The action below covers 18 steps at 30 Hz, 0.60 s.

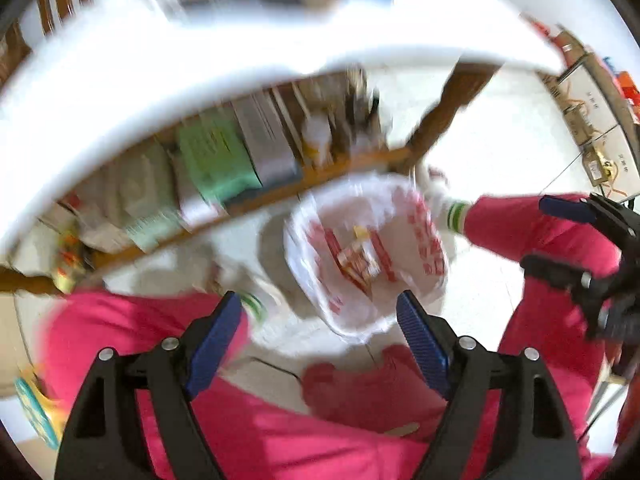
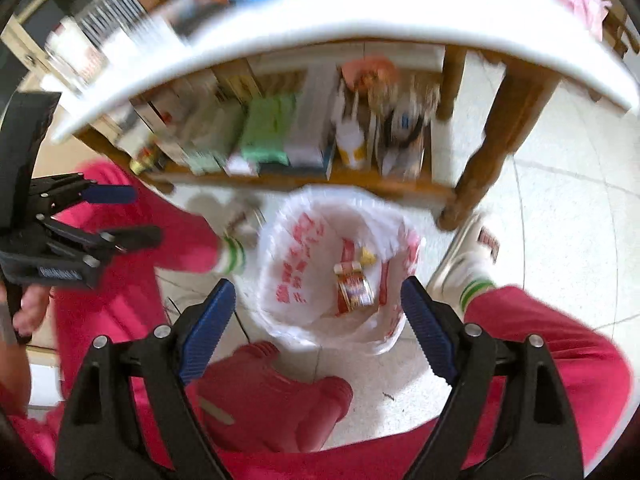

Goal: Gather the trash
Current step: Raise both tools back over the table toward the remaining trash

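A white plastic bag with red print (image 1: pixel 416 220) (image 2: pixel 288 256) stands open on the tiled floor between the person's feet. Red and yellow wrappers (image 1: pixel 358 262) (image 2: pixel 354 286) lie at its bottom. My left gripper (image 1: pixel 320 306) hangs well above the bag, jaws wide apart, nothing between the blue pads. My right gripper (image 2: pixel 318 294) is likewise open and empty above the bag. In the left wrist view the right gripper (image 1: pixel 548 232) shows at the right edge. In the right wrist view the left gripper (image 2: pixel 132 216) shows at the left edge, held by a hand.
A white tabletop edge (image 1: pixel 160 80) (image 2: pixel 360 12) arches over a wooden lower shelf (image 2: pixel 304 178) packed with boxes and packets. A wooden table leg (image 2: pixel 492 152) stands beside the bag. The person's pink-red trouser legs (image 1: pixel 280 432) (image 2: pixel 540 344) and white shoes (image 2: pixel 476 248) flank it.
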Motion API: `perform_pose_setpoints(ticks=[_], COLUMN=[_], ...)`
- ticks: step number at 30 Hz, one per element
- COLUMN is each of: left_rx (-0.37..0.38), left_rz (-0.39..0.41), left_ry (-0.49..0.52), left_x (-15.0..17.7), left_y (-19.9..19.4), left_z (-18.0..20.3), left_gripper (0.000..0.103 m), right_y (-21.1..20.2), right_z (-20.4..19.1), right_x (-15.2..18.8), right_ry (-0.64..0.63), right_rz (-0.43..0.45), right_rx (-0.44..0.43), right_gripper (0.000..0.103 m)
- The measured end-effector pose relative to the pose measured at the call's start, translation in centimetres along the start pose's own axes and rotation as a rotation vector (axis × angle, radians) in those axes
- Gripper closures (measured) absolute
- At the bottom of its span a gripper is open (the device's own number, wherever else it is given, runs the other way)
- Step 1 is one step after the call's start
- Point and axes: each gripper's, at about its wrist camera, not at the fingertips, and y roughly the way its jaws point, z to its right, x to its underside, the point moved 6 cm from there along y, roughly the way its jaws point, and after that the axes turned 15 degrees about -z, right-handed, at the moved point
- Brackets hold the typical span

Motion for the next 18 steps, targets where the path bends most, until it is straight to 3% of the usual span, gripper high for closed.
perform_pose_setpoints(ticks=[4, 8, 10, 13, 18], left_rx=[-0.091, -0.166, -0.212, -0.224, -0.269], left_rz=[0.154, 0.243, 0.258, 0.269, 0.276], left_ry=[0.074, 0.228, 0.27, 0.337, 0.512], left_x=[-0.2, -0.8, -1.3, -1.8, -3.4], left_y=[-10.0, -18.4, -21.1, -23.6, -25.6], left_z=[-2.1, -3.0, -3.4, -3.1, -2.6], left_gripper=[0.012, 0.008, 0.008, 0.008, 0.008], right_y=[-8.3, -16.6, -19.4, -23.4, -26.4], right_z=[-0.2, -0.5, -0.5, -0.6, -1.6], right_x=[-1.6, -3.3, -4.1, -6.0, -8.7], right_ry=[-0.051, -0.094, -0.099, -0.113, -0.165], right_rz=[0.128, 0.253, 0.292, 0.334, 0.325], right_rx=[0.055, 0.081, 0.082, 0.113, 0.124], right_gripper=[0.018, 0.011, 0.01, 0.01, 0.01])
